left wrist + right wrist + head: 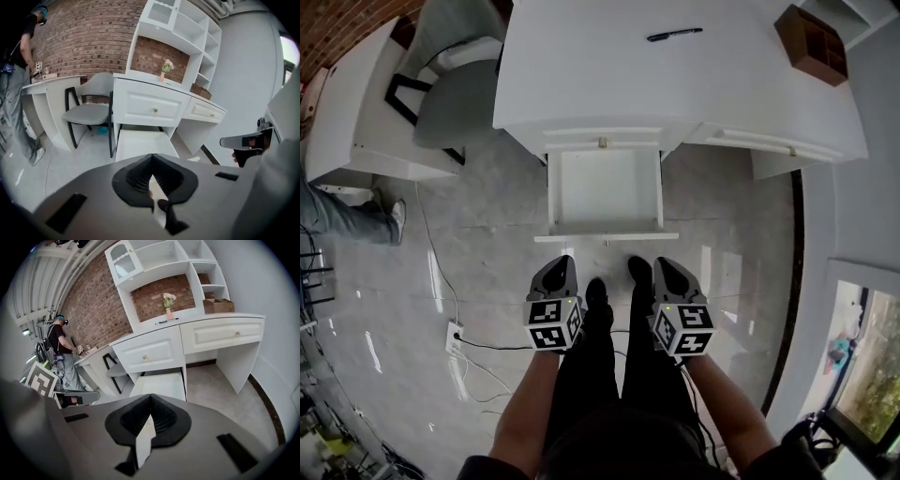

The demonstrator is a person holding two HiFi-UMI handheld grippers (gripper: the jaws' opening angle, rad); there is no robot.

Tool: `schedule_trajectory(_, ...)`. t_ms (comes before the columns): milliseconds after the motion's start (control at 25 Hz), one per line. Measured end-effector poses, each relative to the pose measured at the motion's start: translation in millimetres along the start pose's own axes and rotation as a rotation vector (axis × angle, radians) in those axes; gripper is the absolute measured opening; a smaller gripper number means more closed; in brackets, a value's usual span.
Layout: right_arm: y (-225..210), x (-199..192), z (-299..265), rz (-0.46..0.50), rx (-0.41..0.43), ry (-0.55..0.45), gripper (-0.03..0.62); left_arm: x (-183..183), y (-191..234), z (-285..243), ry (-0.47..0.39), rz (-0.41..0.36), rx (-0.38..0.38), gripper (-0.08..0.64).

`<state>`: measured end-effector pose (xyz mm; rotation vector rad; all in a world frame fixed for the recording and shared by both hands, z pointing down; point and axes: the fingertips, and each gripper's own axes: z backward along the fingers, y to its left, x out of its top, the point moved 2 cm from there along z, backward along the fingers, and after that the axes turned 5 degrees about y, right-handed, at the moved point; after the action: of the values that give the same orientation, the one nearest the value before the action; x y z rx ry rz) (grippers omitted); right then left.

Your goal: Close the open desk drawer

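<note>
drawer [606, 192]: pulled fully out below the white desk [675, 89], empty, front panel facing the person, low by the floor.
left gripper [557, 264]: jaws pressed together on nothing; held short of the drawer front, not touching it.
right gripper [671, 266]: same, jaws together and empty, level with the left.
why so: shut jaws probably serve as blunt pushing tips, one toward each half of the front.
next, likely: lower both and push the panel straight in.

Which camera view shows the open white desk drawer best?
The head view: it looks straight down into the pulled-out white desk drawer, showing its whole interior. In both gripper views the drawer shows obliquely, its near end hidden.
</note>
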<state>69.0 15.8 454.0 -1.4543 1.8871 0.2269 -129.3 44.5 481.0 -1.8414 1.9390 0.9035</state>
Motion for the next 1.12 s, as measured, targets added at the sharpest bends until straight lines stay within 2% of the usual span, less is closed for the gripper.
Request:
schedule_trajectory(320, -3, -46, -39, -0.019, -0.074, -0.002, 0.005, -40, 22, -45, 0.044, -0.051, -0.054, 0.009)
schedule_trajectory(640, -29, -92, -77, -0.07, -0.126, 0.021, 0.005, -79, 33, -82, 0.077, -0.032, -0.068, 0.009)
schedule_trajectory(1120, -50, -128, -148, -0.035, -0.14, 0.059, 0.005, -107, 52, -136, 0.059, 0.012, -0.043, 0.009)
